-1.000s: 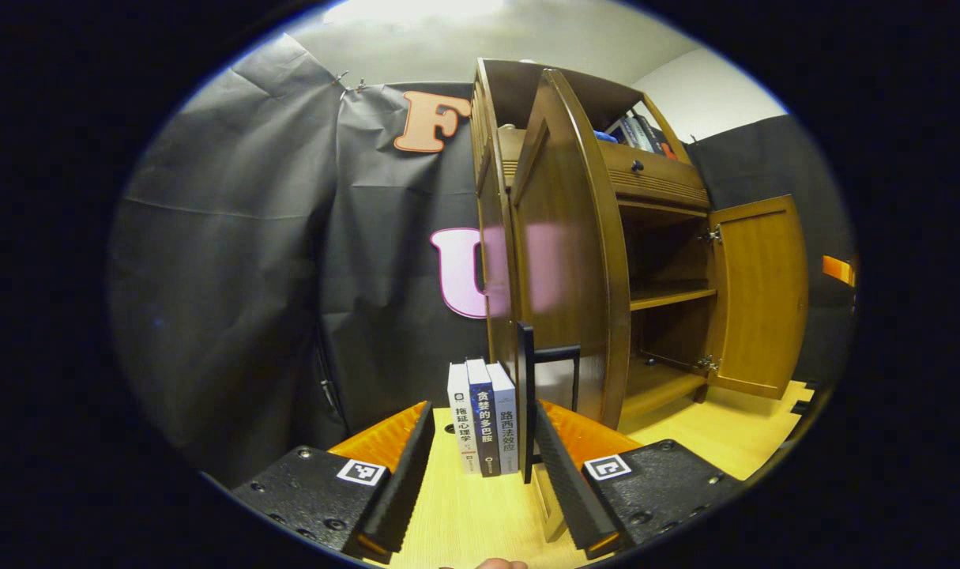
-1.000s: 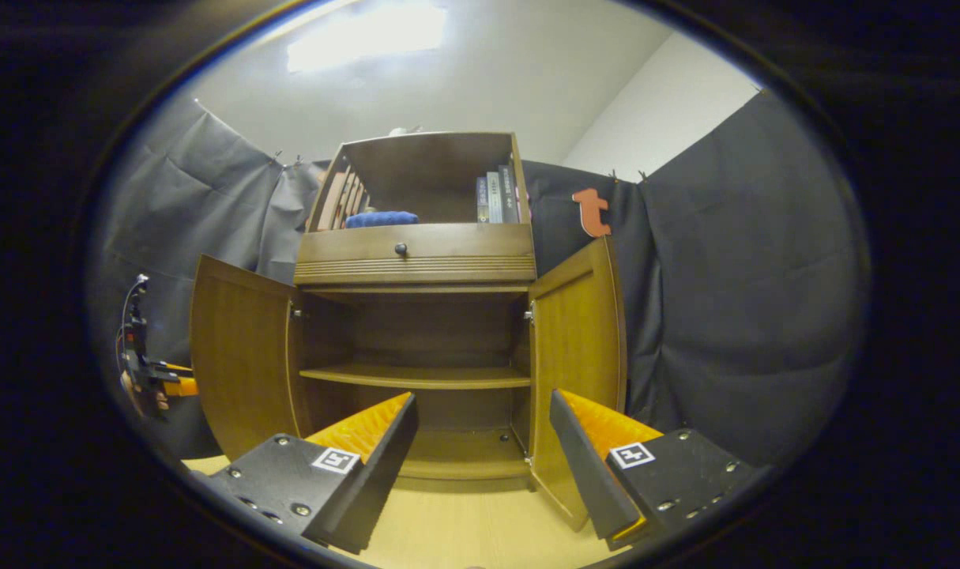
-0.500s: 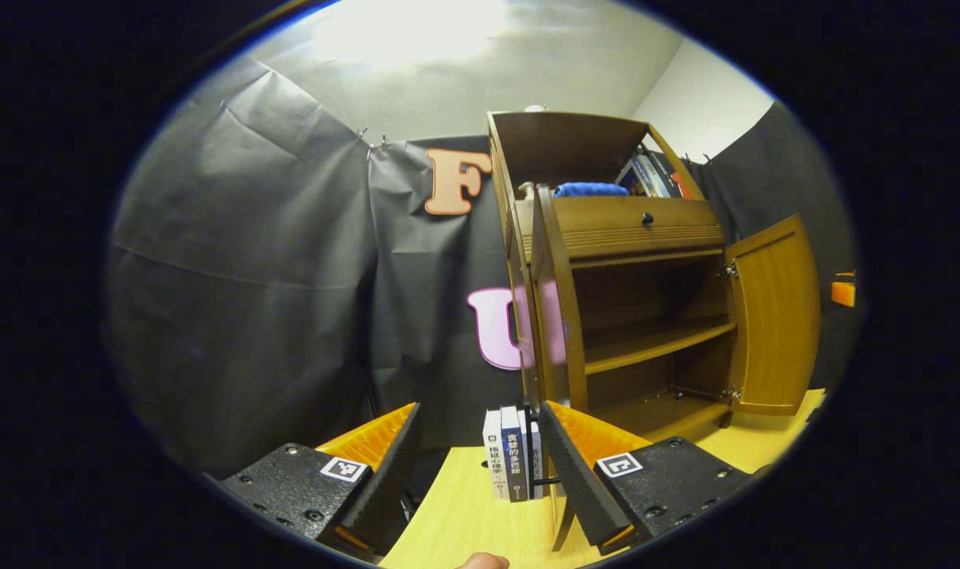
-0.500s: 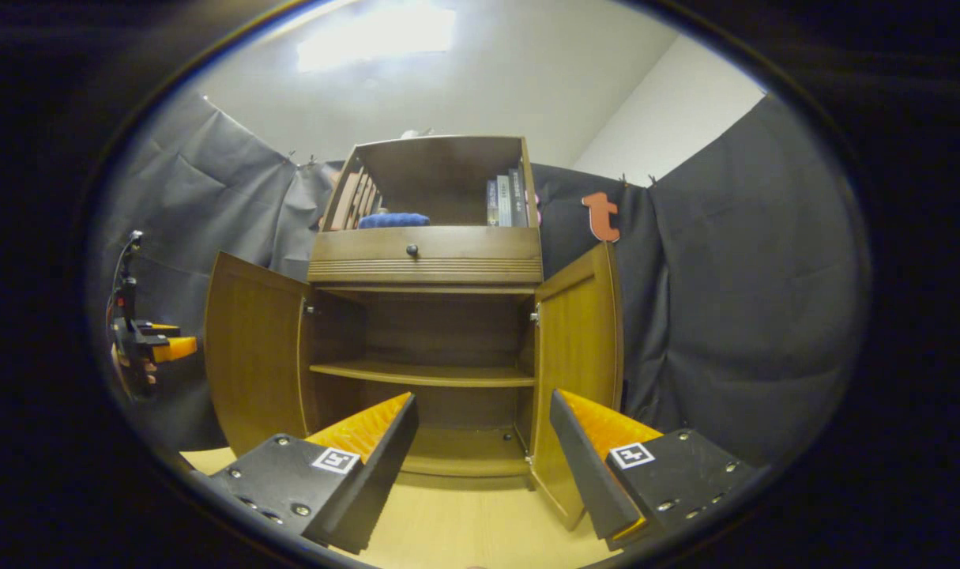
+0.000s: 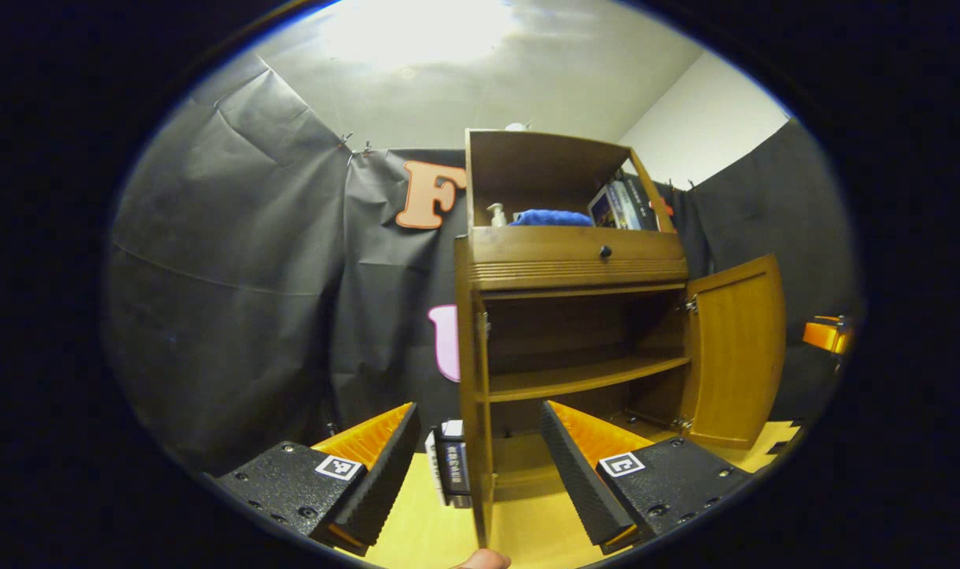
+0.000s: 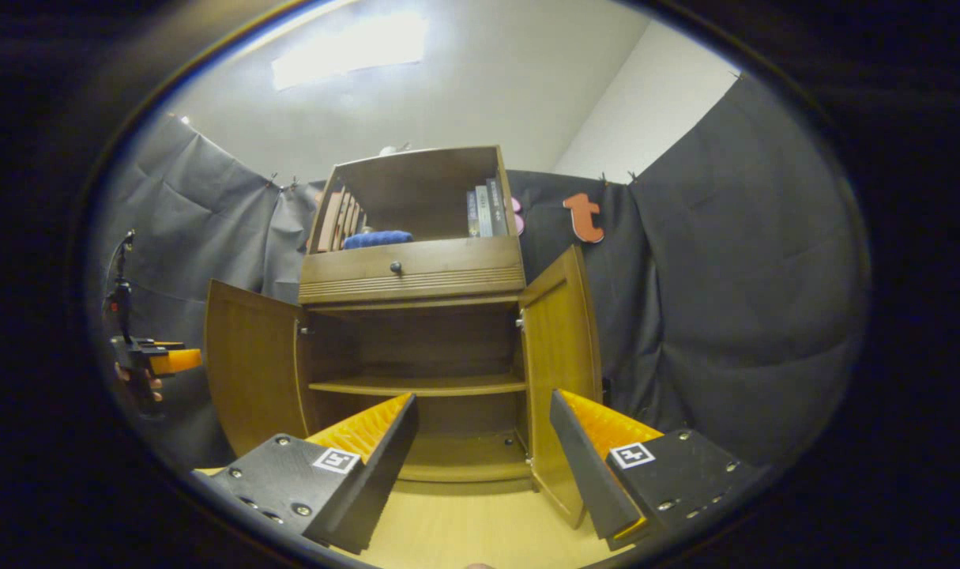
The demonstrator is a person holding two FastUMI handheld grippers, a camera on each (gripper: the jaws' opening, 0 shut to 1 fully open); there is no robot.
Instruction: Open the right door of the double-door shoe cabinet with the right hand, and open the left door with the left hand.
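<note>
Standing open: both cabinet doors [image 6: 246, 371] (jaws spread)

Ceiling light [image 5: 416, 28] glare; dim, fisheye-warped edges.

A recording booth: black cloth [image 6: 724, 276] hangs as walls around a wooden cabinet [image 6: 412, 269] on a pale table [image 6: 464, 529], under a ceiling light [image 6: 349, 51].

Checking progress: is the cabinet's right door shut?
No, the right door stands swung open, baring the shelf.
</note>
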